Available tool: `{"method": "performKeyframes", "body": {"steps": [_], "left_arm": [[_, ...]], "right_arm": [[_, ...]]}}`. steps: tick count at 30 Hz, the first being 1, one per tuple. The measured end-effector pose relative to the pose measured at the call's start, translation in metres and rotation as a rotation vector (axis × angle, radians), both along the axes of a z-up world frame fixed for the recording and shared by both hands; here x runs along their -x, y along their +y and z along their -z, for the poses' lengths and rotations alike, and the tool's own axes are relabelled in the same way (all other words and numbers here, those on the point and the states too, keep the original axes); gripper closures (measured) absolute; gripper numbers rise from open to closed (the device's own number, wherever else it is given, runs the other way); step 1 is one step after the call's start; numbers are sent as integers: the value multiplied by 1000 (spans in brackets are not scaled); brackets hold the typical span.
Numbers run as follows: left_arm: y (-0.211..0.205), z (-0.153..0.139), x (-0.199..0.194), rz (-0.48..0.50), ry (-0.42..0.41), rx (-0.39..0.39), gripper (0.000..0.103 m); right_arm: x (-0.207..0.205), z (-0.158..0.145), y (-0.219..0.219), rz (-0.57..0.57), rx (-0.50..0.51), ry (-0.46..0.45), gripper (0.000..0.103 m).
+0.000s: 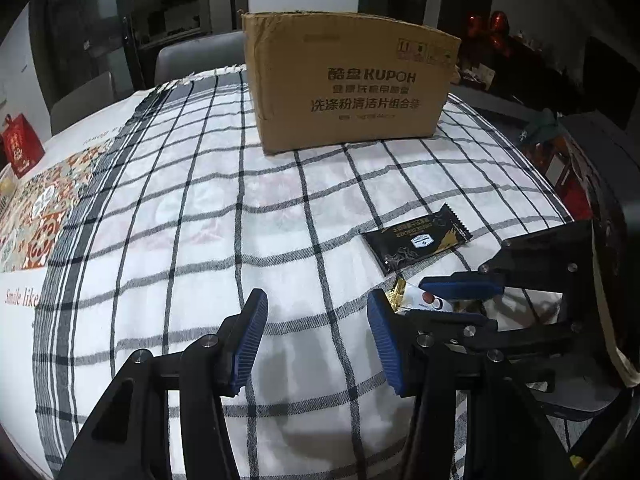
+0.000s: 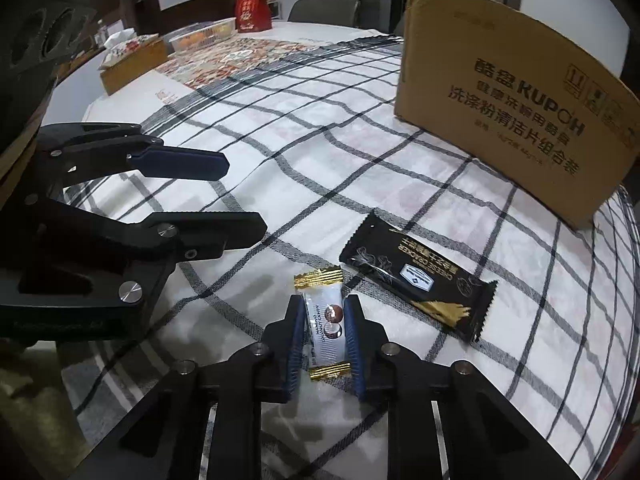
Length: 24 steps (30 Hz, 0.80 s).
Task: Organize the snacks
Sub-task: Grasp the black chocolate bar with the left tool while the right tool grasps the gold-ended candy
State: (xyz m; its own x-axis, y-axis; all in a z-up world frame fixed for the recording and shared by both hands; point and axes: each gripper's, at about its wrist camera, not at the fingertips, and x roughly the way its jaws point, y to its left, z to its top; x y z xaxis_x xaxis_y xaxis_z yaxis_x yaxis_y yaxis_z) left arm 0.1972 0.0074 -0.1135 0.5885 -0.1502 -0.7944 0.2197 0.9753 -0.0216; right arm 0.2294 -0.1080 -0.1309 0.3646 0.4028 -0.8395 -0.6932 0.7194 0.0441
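Right tongs (image 2: 323,334) are clamping a small white candy (image 2: 325,326) with gold ends, low over the checked cloth (image 2: 320,128), while the left tongs (image 1: 316,336) are hanging apart with nothing between them. A black cracker packet (image 2: 420,280) is lying flat on the cloth at about two o'clock from the candy, just beside it. At twelve o'clock in the left view a cardboard box (image 1: 348,80) is standing upright — likely where the snacks are going, though its inside is hidden, so I cannot tell what is already packed. By my reading one snack is in hand and one is waiting. Round and cloth-covered, the surface is also carrying a red gift bag (image 2: 253,12), a tissue box (image 2: 132,60) and a food tray (image 2: 204,34) at its far edge — dark chairs and cabinets are standing behind.
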Motion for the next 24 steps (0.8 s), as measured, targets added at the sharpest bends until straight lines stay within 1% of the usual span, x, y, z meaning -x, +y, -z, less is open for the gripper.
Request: {"method": "performKeyframes", "body": {"steps": [4, 6, 10, 13, 16, 18, 20, 22, 24], "left_arm": [[-5, -4, -5, 56, -10, -13, 52], [-10, -7, -9, 103, -13, -17, 52], [-23, -9, -17, 231, -14, -28, 52], [-38, -10, -24, 349, -18, -42, 52], [-54, -6, -33, 456, -13, -81, 52], [-64, -2, -40, 507, 0, -113, 52], [-72, 1, -45, 559, 8, -124, 52], [-78, 1, -50, 600, 9, -128, 52], [-83, 3, -55, 649, 29, -121, 52]], "right_arm": [[2, -10, -11, 76, -43, -10, 82], [2, -16, -20, 145, -67, -14, 82], [1, -24, -39, 290, -123, -4, 82], [2, -26, -51, 383, -164, 13, 82], [1, -24, -63, 478, -195, 37, 82], [1, -22, -72, 544, -219, 61, 82], [0, -21, -77, 591, -220, 77, 82], [0, -20, -83, 636, -228, 87, 82], [0, -20, -85, 664, -220, 88, 82]]}}
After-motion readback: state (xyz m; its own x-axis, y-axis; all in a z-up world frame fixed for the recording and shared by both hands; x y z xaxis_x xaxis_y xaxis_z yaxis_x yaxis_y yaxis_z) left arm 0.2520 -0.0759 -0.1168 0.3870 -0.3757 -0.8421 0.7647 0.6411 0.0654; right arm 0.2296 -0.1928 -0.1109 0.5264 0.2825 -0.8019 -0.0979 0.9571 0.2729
